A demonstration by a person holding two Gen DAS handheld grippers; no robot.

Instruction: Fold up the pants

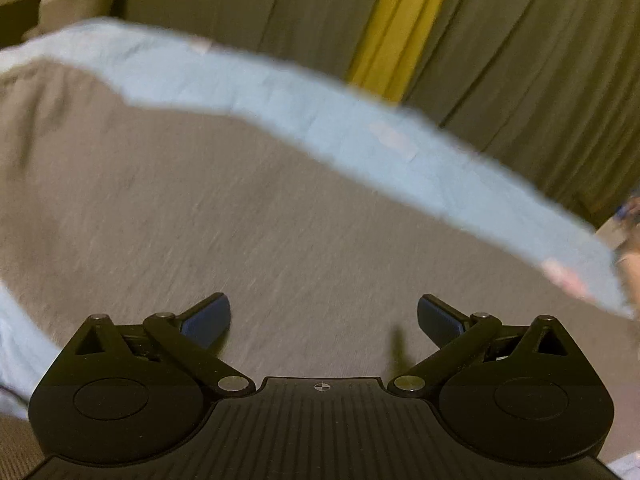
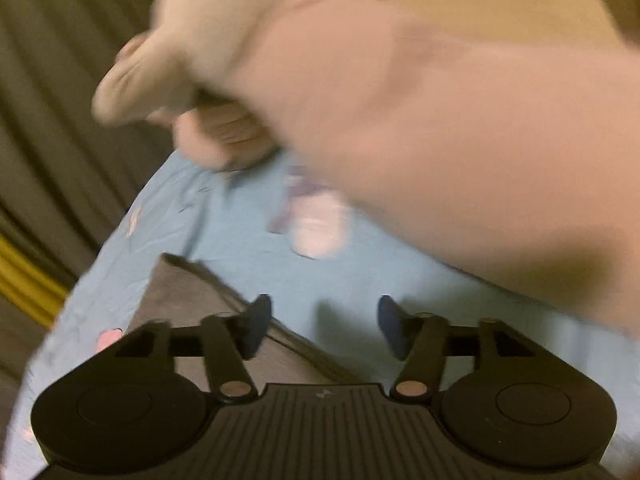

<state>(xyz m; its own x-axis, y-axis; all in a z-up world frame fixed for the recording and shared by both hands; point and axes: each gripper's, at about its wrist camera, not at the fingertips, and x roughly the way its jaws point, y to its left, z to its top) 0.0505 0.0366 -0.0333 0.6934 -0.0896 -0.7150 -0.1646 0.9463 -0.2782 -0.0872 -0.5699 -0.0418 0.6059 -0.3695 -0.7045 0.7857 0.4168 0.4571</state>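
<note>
The pants [image 1: 240, 220] are a grey-brown cloth spread flat on a light blue sheet [image 1: 320, 120], filling most of the left wrist view. My left gripper [image 1: 324, 308] hovers over them, open, with nothing between its fingers. In the blurred right wrist view one corner of the pants [image 2: 180, 292] lies on the blue sheet [image 2: 240, 232], under the left finger. My right gripper [image 2: 324, 320] is open over that edge and the bare sheet, and holds nothing.
A large pale pinkish bundle of cloth [image 2: 420, 120], blurred, fills the upper right of the right wrist view. Olive curtains [image 1: 520, 60] with a yellow strip [image 1: 404, 28] hang behind the bed's far edge. The sheet carries small pink prints [image 2: 316, 228].
</note>
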